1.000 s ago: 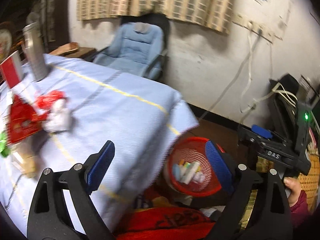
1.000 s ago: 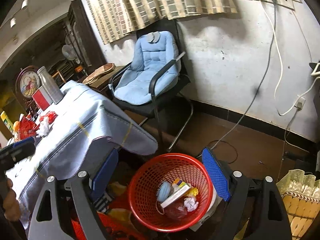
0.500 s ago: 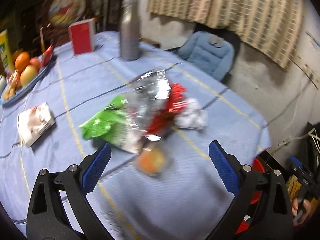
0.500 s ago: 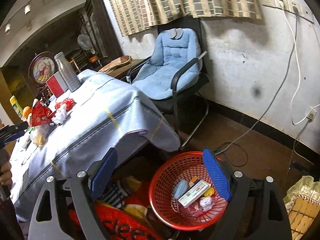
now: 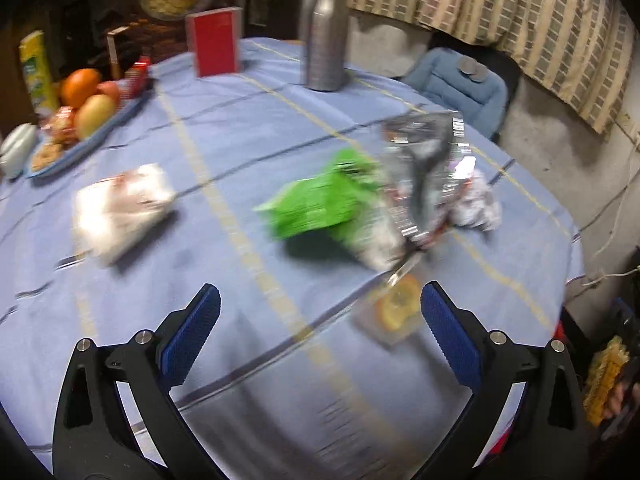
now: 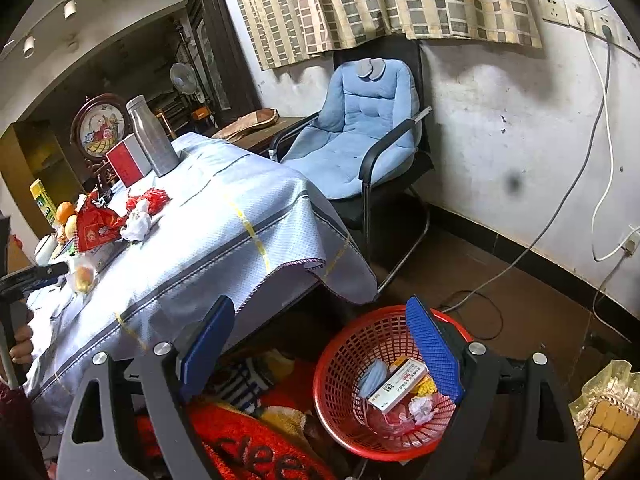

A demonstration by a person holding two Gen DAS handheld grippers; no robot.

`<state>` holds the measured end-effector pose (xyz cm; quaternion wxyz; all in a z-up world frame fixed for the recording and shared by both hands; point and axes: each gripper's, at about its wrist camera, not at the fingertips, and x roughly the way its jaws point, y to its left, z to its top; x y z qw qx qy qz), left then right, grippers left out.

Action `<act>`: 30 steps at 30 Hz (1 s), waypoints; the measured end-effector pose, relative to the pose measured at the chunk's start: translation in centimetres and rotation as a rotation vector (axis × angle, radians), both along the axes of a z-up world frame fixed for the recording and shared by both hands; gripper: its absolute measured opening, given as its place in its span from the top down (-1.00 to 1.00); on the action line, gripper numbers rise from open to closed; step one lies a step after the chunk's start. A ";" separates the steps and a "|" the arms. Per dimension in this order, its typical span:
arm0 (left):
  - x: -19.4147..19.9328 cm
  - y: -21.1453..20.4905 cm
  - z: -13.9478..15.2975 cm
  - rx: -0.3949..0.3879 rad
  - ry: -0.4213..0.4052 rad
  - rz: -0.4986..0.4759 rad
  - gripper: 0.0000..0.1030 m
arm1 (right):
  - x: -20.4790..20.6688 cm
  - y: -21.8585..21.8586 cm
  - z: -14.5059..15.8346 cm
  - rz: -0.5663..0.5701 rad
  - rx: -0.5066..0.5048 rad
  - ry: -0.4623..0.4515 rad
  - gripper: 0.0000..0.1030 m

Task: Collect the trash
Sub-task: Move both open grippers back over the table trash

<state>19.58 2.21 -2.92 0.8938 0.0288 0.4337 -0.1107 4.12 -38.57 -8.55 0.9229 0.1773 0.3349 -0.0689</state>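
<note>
Trash lies on the blue tablecloth [image 5: 224,128]: a green wrapper [image 5: 320,200], a silver foil bag [image 5: 424,168], a crumpled white paper [image 5: 476,204], a clear bag with an orange piece [image 5: 394,312] and a white packet [image 5: 120,208]. My left gripper [image 5: 316,328] is open and empty above the cloth, its right finger beside the clear bag. My right gripper [image 6: 324,352] is open and empty above the floor, by the red basket [image 6: 344,364], which holds a mask, a box and papers. The trash pile [image 6: 108,224] also shows in the right wrist view.
A steel bottle [image 5: 324,28], a red box [image 5: 216,40] and a fruit tray [image 5: 80,108] stand at the table's far side. A blue chair [image 6: 360,132] stands by the wall. Red cloth [image 6: 256,448] lies on the floor beside the basket. Cables hang on the wall.
My left gripper has swung from the basket side to over the table and closer to the trash. The right gripper has shifted left, so the basket now sits further right in its view.
</note>
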 end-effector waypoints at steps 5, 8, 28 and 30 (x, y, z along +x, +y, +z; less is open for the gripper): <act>-2.2 3.2 1.2 -0.013 -0.038 0.060 -0.88 | 0.3 1.4 0.5 0.038 -0.003 -0.016 -0.67; -2.9 2.5 1.8 -0.074 -0.065 0.017 -0.88 | 0.5 2.6 1.1 0.069 -0.027 -0.026 -0.67; 1.4 -4.0 -2.8 0.018 0.054 -0.075 -0.84 | 0.9 4.9 1.9 0.125 -0.047 -0.040 -0.68; 1.7 -2.3 -3.0 -0.013 0.076 -0.055 -0.83 | 1.1 5.3 1.9 0.134 -0.048 -0.041 -0.68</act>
